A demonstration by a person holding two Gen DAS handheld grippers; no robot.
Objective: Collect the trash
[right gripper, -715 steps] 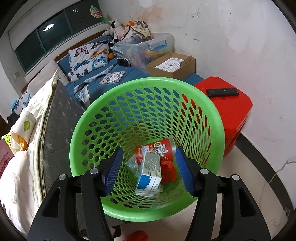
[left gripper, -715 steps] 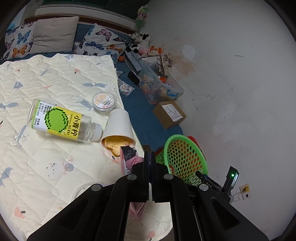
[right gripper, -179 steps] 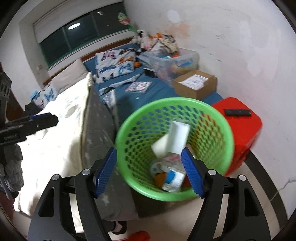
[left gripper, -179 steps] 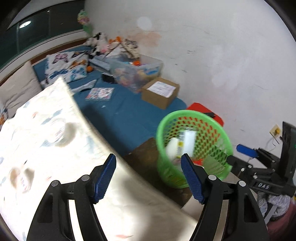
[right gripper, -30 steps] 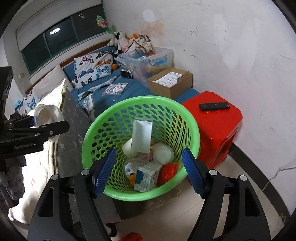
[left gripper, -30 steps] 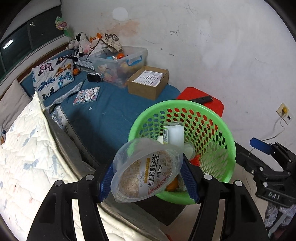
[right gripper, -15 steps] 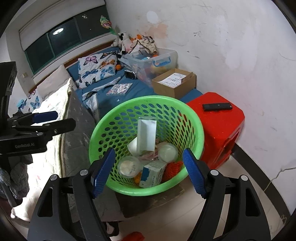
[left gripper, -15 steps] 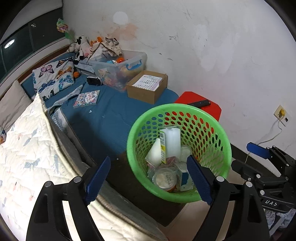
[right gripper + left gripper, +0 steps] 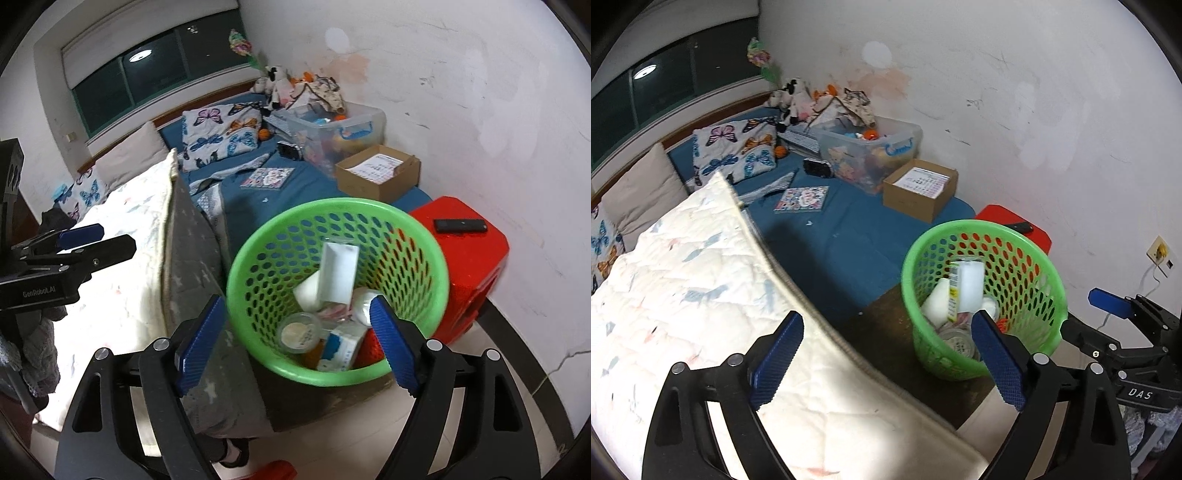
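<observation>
Nearest the lens, the left gripper (image 9: 886, 354) has its blue-padded jaws spread wide with nothing between them; they have just been opening. It hangs over the near edge of the quilted white cover (image 9: 683, 295), with the green basket (image 9: 1045, 295) just beyond its right finger. The right gripper (image 9: 297, 338) is likewise gaping and empty, its jaws having just been opening too, and it looks down into the green basket from just in front of it.

The basket stands on the floor beside the grey mattress edge (image 9: 195, 266). Inside lies the collected trash: a round clear tub with a printed lid (image 9: 300, 333) near the front of the basket, a blue and white carton (image 9: 341, 349) beside it, something red (image 9: 373, 349) against the front wall, and a tall white carton (image 9: 338, 275) leaning upright toward the back of the basket with a white cup (image 9: 308, 291) at its foot.

Just behind the basket to the right sits a red stool (image 9: 469, 258) with a black remote (image 9: 460, 225) on top. Behind the basket, on the blue bedding (image 9: 258, 206), lie a cardboard box (image 9: 376, 175), then a clear storage bin (image 9: 332, 129), and farther still butterfly pillows (image 9: 218, 134) and plush toys (image 9: 280, 86) below the dark window (image 9: 155, 66).
</observation>
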